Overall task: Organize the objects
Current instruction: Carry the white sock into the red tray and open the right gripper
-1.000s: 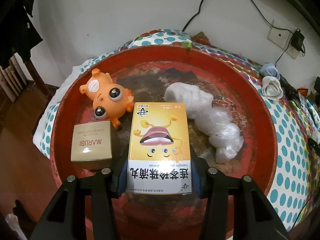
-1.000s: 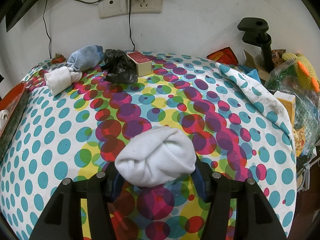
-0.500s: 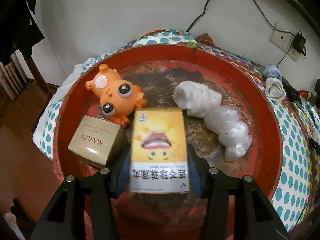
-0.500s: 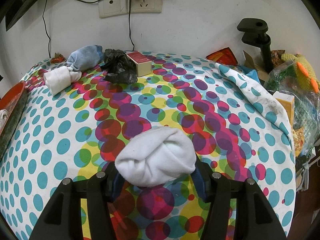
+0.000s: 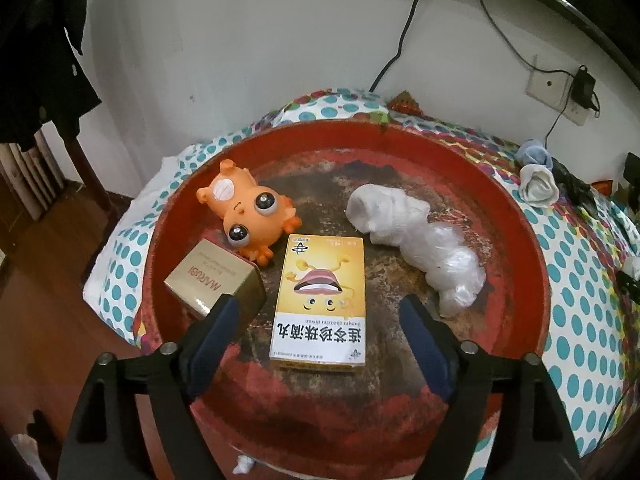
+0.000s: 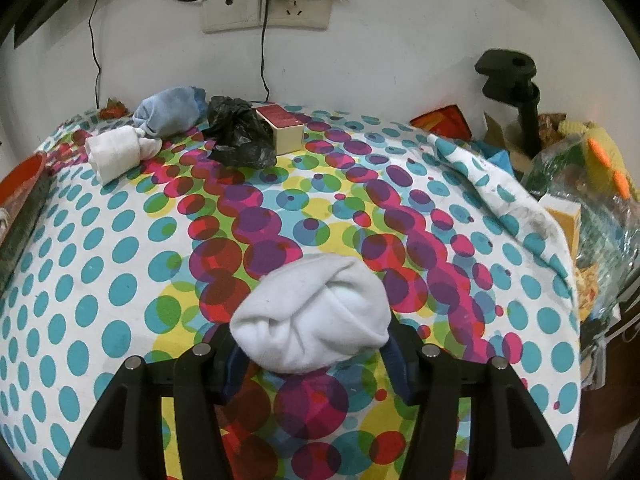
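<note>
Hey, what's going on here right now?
A person is tidying things with two handheld grippers. The left gripper has just been opening; the yellow medicine box lies free in the red tray, beside an orange toy and a gold box. The right gripper clamps a rolled white sock over the dotted cloth.

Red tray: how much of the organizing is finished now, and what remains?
The red tray holds the yellow box, orange toy, gold box and plastic-wrapped bundle. The left hand-held gripper has just been opening; its pads are off the yellow box. The right hand-held gripper holds a white sock roll. Socks, a black bag and a small box remain.
</note>
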`<state>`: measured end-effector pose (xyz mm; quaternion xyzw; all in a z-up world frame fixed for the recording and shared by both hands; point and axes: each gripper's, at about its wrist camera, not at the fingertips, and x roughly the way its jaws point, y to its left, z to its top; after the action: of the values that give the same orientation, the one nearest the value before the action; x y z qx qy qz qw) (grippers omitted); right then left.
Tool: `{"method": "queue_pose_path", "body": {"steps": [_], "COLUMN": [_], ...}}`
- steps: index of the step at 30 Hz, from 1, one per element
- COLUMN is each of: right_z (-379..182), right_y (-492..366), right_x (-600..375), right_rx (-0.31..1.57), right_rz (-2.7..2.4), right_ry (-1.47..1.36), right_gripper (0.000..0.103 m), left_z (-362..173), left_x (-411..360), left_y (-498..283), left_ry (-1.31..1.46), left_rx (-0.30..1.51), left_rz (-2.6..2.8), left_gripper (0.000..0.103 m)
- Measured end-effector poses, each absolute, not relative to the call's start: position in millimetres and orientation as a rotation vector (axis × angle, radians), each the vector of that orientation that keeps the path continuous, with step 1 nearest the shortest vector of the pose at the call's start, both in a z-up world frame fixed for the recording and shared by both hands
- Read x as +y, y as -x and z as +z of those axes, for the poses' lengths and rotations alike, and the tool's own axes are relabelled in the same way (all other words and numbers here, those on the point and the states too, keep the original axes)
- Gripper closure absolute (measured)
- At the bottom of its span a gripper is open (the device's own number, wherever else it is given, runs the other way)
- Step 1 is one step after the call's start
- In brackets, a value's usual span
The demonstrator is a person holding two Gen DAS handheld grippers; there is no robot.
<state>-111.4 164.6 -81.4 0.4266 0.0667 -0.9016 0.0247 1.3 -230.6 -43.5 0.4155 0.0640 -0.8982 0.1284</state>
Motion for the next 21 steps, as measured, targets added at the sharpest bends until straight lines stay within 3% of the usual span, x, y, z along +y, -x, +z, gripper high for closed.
{"method": "queue_pose_path", "body": {"steps": [11, 21], "right_z": [-73.9, -46.1], "right_y": [108.4, 110.3], "right_x": [173.2, 120.6], "right_rx": [0.057, 0.116], "right_rz": [-2.875, -2.727], "right_ry": [-1.331, -1.199], "right_gripper": [0.047, 0.047], "left_z": [-47.0, -45.9], "left_x": [-230.3, -229.9], "left_y": [-1.0, -1.6], "left_ry": [-1.211, -1.199], "left_rx": [0.168, 0.147], "left_rz": [-2.639, -2.642], "left_gripper": [0.015, 0.01]}}
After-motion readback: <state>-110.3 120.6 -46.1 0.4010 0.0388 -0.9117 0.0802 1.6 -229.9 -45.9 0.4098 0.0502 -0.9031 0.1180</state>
